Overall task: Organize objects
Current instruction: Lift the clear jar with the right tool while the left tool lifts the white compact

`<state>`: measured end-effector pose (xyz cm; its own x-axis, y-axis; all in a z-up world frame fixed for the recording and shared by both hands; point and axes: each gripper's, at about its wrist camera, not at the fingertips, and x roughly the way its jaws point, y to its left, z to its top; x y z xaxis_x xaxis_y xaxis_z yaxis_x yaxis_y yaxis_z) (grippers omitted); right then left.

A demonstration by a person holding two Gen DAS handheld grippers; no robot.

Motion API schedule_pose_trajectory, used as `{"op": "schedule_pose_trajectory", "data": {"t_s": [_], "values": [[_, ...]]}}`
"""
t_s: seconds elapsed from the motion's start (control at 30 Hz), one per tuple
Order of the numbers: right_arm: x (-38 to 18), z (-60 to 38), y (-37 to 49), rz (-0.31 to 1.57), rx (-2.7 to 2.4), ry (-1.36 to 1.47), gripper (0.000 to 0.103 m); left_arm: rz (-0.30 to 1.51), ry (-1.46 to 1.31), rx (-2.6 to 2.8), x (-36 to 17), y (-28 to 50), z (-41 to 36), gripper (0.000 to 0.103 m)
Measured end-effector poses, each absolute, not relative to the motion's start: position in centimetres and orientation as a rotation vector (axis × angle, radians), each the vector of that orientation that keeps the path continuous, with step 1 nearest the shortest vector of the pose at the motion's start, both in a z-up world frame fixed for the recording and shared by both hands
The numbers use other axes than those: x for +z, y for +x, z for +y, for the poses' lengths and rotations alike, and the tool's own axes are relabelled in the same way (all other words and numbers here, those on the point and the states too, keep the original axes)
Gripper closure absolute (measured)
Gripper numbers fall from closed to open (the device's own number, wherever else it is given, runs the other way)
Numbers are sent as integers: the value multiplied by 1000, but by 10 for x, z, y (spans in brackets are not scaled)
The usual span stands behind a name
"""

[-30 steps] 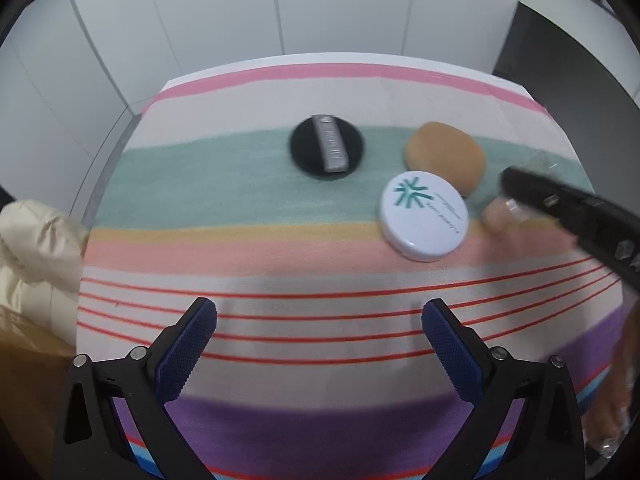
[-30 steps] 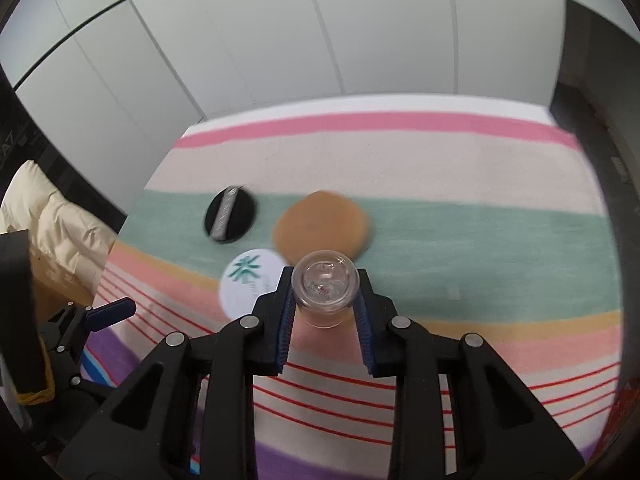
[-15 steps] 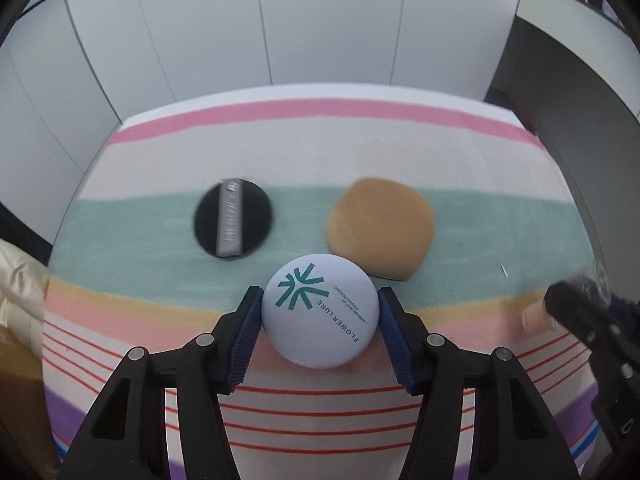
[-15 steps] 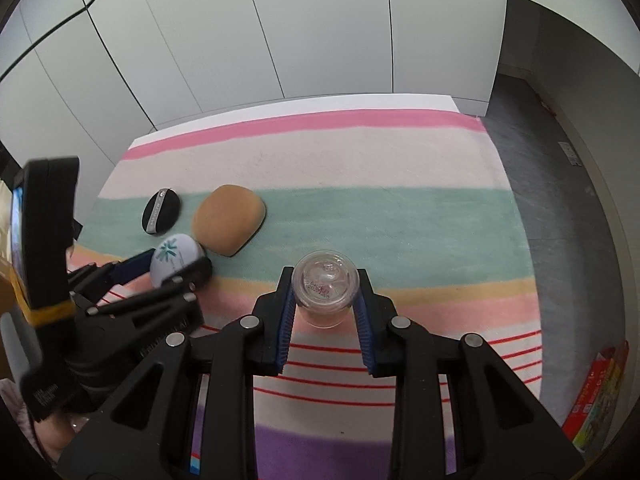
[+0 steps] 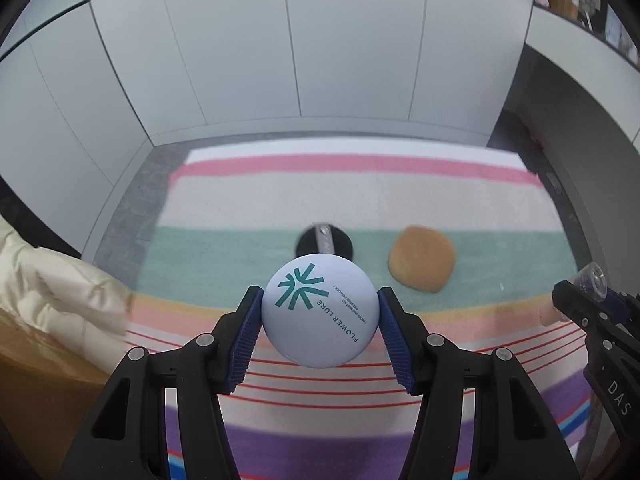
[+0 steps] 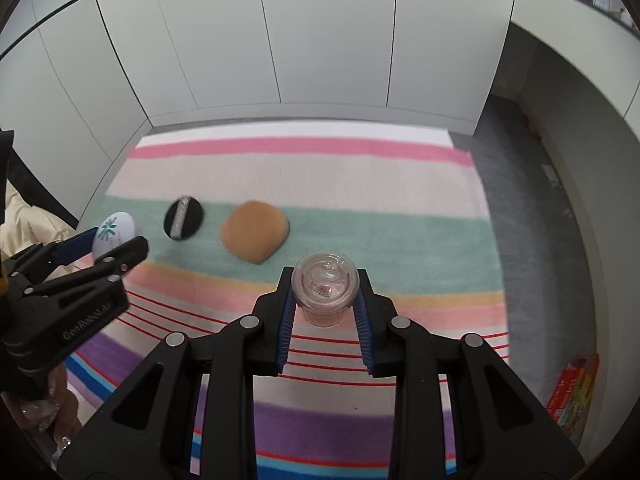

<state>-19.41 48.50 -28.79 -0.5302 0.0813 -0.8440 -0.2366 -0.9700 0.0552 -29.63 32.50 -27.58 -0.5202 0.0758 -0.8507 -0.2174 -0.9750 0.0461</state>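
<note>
The white compact point(image 5: 320, 310) printed FLOWER LURE sits clamped in the left gripper point(image 5: 320, 322), held above the striped cloth point(image 5: 360, 196), while the right gripper point(image 6: 325, 302) grips a clear bottle point(image 6: 325, 286), and the black puff point(image 6: 183, 219) and tan sponge point(image 6: 255, 235) lie side by side on the green stripe.

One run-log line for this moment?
left gripper: holds white compact | right gripper: holds clear jar | rug: black puff, tan sponge
</note>
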Motion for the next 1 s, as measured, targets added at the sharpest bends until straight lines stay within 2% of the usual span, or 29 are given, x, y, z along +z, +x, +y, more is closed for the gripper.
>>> {"op": "schedule_pose_trajectory", "data": {"t_s": [0.7, 1.0], "values": [[-64, 439, -161, 92, 2736, -1126, 74, 205, -1078, 2771, -31, -245, 286, 45], [-16, 415, -138, 53, 2768, -1055, 74, 189, -1026, 2767, 21, -202, 275, 45]]}}
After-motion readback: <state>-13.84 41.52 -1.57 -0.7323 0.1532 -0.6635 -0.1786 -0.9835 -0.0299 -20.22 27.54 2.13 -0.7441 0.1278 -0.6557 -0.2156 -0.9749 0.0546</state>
